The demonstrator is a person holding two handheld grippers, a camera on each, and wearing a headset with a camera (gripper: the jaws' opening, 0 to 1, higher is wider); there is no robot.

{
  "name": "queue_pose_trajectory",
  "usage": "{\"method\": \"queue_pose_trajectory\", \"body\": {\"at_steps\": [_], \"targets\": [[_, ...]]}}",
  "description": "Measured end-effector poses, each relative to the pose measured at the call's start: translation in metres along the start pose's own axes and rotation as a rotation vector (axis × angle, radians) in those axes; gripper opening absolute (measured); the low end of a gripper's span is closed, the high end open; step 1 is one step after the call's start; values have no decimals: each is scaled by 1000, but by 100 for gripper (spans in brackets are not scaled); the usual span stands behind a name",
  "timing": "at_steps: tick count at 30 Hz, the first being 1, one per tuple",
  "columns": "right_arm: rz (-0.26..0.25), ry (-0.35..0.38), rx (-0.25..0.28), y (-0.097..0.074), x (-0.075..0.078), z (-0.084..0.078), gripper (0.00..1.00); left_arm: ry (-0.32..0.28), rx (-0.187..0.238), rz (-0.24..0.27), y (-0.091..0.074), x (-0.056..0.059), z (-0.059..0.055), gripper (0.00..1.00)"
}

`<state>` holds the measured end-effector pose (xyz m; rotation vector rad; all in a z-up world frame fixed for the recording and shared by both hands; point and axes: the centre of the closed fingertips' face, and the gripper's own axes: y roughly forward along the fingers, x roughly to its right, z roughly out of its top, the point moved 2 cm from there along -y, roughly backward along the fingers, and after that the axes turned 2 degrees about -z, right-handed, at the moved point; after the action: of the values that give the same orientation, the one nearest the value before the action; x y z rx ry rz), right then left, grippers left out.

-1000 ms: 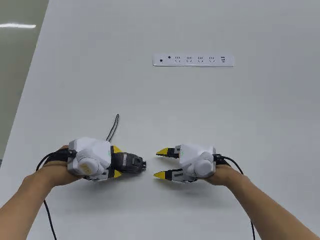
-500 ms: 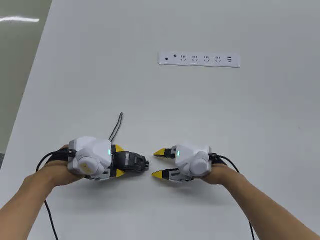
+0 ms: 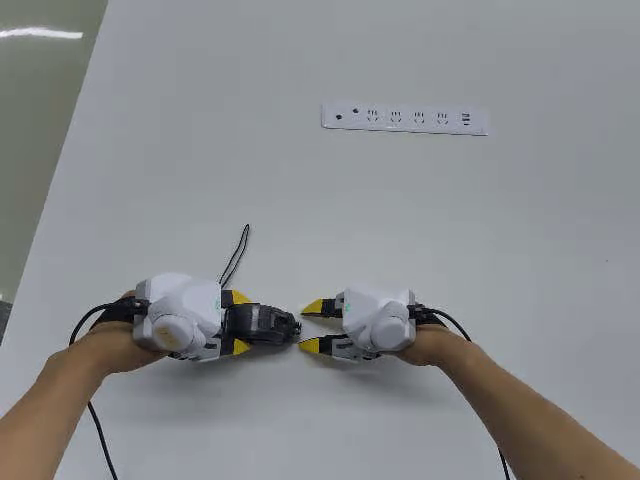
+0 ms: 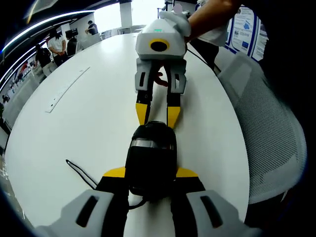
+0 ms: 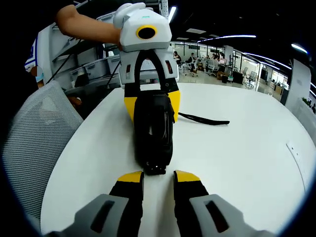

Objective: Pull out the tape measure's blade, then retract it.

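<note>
Nearest you, your left gripper (image 3: 236, 322) is clamped on the tape measure (image 3: 265, 324). Its yellow tips squeeze the black case, which lies low on the desk (image 3: 450, 230) with its nose pointing right. That hold makes sense, since the case needs an anchor while the other side draws the blade out. Your right gripper (image 3: 310, 327) faces it from the right, jaws parted with a gap between the tips, lined up on the nose and just beside it. I judge you are about to take the blade's end; the blade is not yet pulled out.

The right gripper view gives you what the head view cannot: the small hook (image 5: 155, 169) at the near end of the case. It sits just past your parted tips, centred on the gap. I cannot tell whether the tips touch it. The left gripper view shows the opposite side. There the case sits deep between the left jaws, with the right gripper's tips set square to its far end.

Farther off, the thin black strap (image 3: 236, 255) trails from the case over the desk. It is slack and apart from the right gripper, so I doubt it will snag. At the far side lies a white power strip (image 3: 404, 117), well apart from the work.
</note>
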<state>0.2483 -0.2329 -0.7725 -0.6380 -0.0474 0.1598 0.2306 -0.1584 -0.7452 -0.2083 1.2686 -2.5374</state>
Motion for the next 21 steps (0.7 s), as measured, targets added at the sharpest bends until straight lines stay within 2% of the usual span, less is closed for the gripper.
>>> {"method": "queue_pose_trajectory", "body": {"at_steps": [15, 21], "targets": [[29, -68, -33, 9, -5, 3, 15, -8, 20, 4, -1, -1, -1, 28], [30, -64, -36, 8, -4, 3, 14, -12, 23, 3, -1, -1, -1, 28]]}}
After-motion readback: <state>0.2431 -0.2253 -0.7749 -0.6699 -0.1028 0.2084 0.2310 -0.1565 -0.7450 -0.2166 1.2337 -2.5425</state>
